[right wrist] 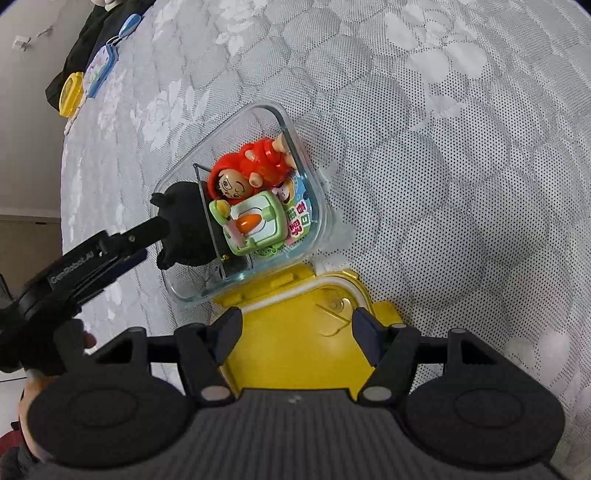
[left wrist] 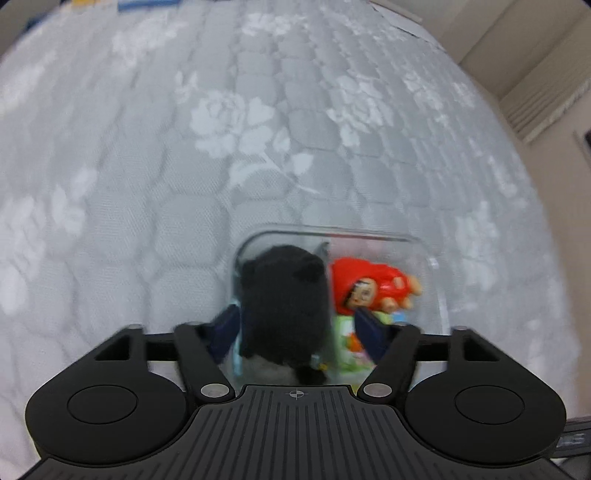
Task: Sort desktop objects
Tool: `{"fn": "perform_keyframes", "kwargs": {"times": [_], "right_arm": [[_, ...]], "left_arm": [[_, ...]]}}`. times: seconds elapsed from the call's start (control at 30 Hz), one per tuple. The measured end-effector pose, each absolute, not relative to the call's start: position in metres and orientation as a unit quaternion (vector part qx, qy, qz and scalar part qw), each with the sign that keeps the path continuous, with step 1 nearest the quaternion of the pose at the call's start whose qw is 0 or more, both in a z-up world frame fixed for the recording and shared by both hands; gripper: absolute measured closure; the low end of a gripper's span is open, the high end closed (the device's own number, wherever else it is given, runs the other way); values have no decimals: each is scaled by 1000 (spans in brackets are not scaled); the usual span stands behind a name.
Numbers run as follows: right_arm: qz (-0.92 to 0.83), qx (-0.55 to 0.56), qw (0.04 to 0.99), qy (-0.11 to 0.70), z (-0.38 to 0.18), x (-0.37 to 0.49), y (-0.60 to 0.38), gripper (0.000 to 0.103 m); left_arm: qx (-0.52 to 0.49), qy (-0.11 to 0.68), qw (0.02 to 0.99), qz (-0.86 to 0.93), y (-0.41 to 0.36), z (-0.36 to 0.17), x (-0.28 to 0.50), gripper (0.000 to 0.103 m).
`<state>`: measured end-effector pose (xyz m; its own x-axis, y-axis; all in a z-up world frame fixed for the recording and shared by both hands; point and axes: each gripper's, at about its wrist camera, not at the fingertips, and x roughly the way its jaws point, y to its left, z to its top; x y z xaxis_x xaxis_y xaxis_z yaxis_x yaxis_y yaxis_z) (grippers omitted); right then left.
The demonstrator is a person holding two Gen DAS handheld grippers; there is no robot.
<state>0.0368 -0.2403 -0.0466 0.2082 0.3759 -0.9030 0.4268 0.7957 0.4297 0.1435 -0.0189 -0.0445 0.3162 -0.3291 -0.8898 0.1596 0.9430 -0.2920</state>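
Note:
A clear divided container (left wrist: 334,235) (right wrist: 259,108) sits on the lace tablecloth. Its left compartment holds a black plush toy (left wrist: 284,306) (right wrist: 184,229). The other compartment holds a red-hooded figure (left wrist: 369,284) (right wrist: 255,162), a green toy with an orange carrot (right wrist: 251,221) and a colourful packet (right wrist: 300,218). My left gripper (left wrist: 297,326) (right wrist: 147,240) is open astride the plush, with a gap on the right side. My right gripper (right wrist: 297,328) is open just above a yellow lid (right wrist: 303,347) that lies against the container's near wall.
In the right wrist view a yellow item (right wrist: 72,94), a blue-edged case (right wrist: 99,66) and black cloth (right wrist: 92,29) lie along the far left table edge. A hand (right wrist: 33,384) holds the left gripper. Bare lace cloth (right wrist: 443,166) stretches to the right.

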Motion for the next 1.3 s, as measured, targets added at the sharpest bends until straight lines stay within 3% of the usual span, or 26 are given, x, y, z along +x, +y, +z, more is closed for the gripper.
{"fn": "perform_keyframes", "kwargs": {"times": [0.23,0.37,0.5,0.57,0.73,0.8,0.87,0.93,1.1,1.17,1.3], "right_arm": [[-22,325,707,628,-49,33,-247,35],[-20,323,705,631,-49,32,-248,35],[-23,324,706,630,-49,32,-250,35],[-24,323,707,629,-48,33,-249,35],[-24,315,718,621,-45,37,-243,36],[-26,310,731,607,-40,39,-241,43],[-22,290,756,586,-33,44,-235,58],[-21,238,788,568,-25,50,-221,63],[3,144,832,535,-20,70,-181,62],[19,147,832,535,-20,79,-169,61],[2,118,828,548,-36,89,-151,61]], "left_arm": [[-86,588,790,-150,-24,-61,146,32],[-78,586,796,-130,-23,-64,148,52],[-6,557,817,-150,-41,-53,134,56],[16,549,819,-165,-50,-51,126,51],[-13,555,815,-162,-37,-48,124,51],[-23,556,816,-155,-27,-44,121,50],[-27,564,814,-138,-14,-40,112,48],[-29,590,800,-106,2,-41,97,45],[-36,651,754,-77,25,-51,53,30],[-32,660,745,-92,27,-52,38,21],[7,643,757,-116,30,-46,23,14]]}}
